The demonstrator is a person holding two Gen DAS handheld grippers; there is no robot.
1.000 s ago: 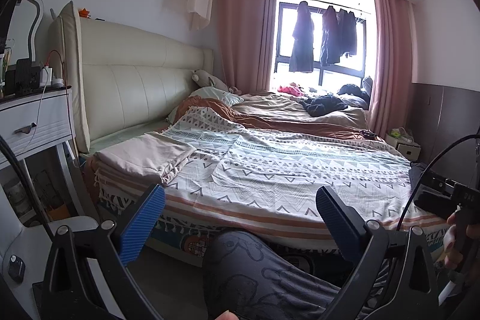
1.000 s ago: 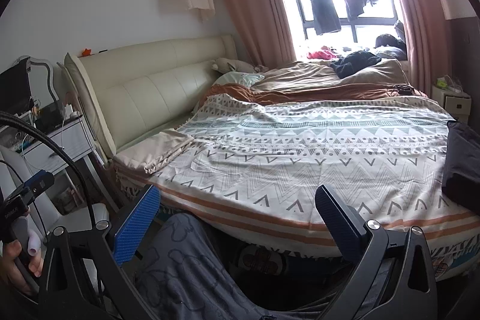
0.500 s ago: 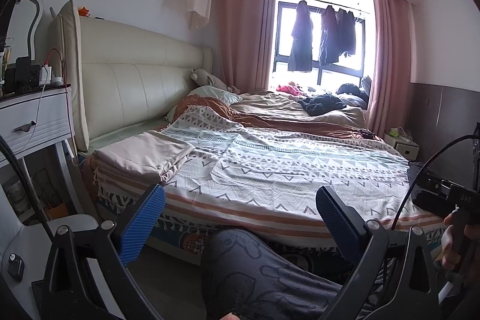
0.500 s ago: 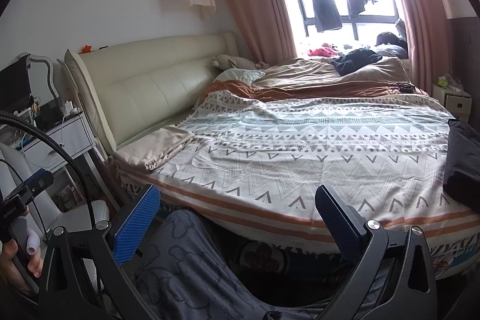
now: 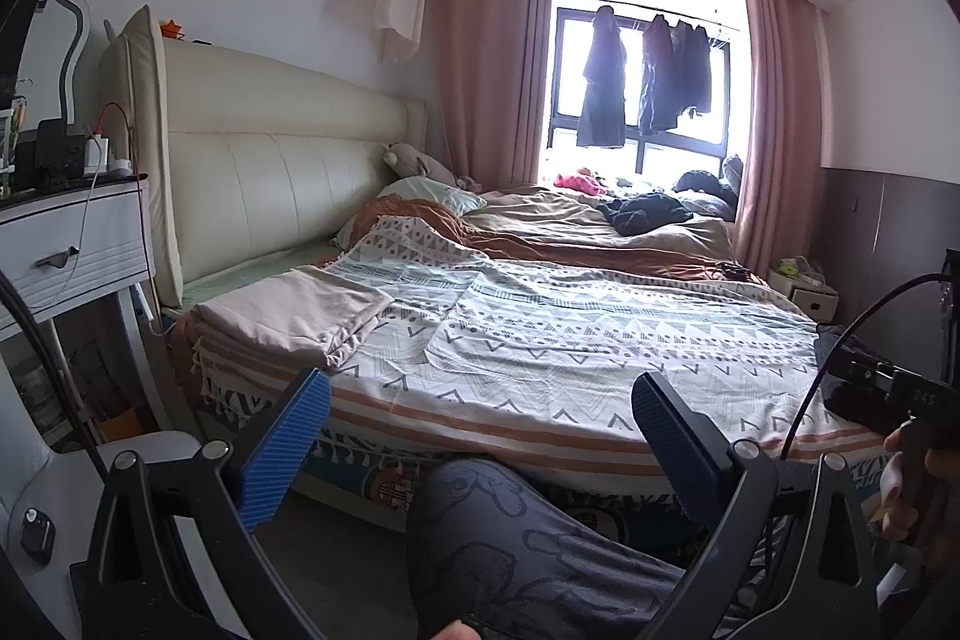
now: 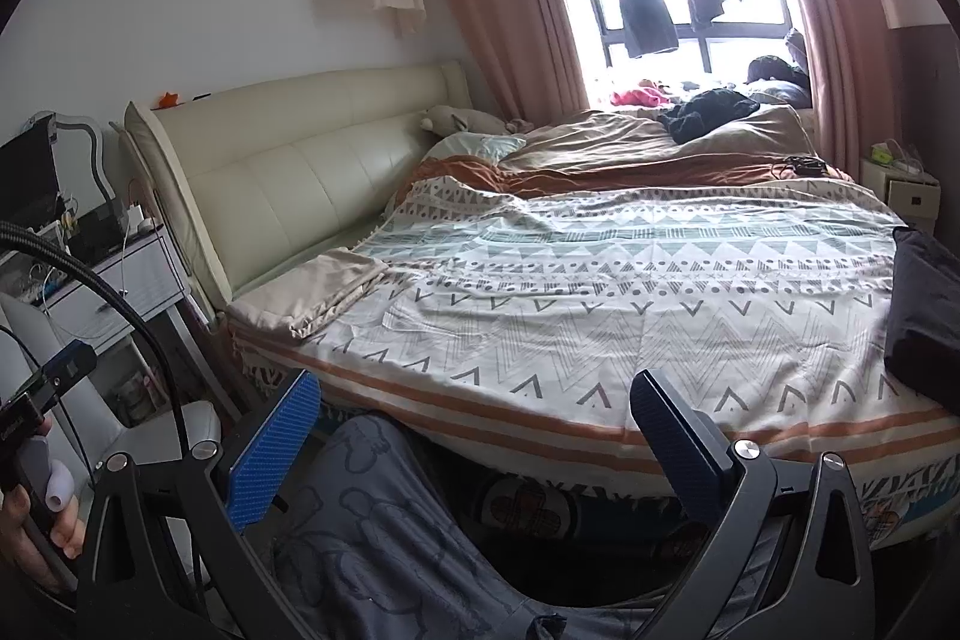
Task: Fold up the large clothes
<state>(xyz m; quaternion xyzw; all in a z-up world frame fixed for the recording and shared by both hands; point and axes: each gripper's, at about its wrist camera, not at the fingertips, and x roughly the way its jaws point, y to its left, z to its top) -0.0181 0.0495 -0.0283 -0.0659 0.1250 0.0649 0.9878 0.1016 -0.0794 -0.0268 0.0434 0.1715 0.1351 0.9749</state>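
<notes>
A folded beige garment (image 5: 294,310) lies on the near left corner of the bed (image 5: 570,358); it also shows in the right wrist view (image 6: 324,292). A dark folded garment (image 6: 924,316) lies at the bed's right edge. My left gripper (image 5: 480,436) is open and empty, held low in front of the bed above my knee. My right gripper (image 6: 474,430) is open and empty, at the same height before the bed's front edge. The patterned bedspread (image 6: 630,292) between the two garments is bare.
A white nightstand (image 5: 66,244) stands left of the bed, a white chair (image 5: 36,490) below it. A cream headboard (image 5: 282,184) runs along the left. Dark clothes (image 5: 648,211) lie on the far bedding near the window (image 5: 642,100). My knee (image 5: 480,520) is below the grippers.
Both grippers have risen slightly and edged toward the bed. Their jaws have stayed open.
</notes>
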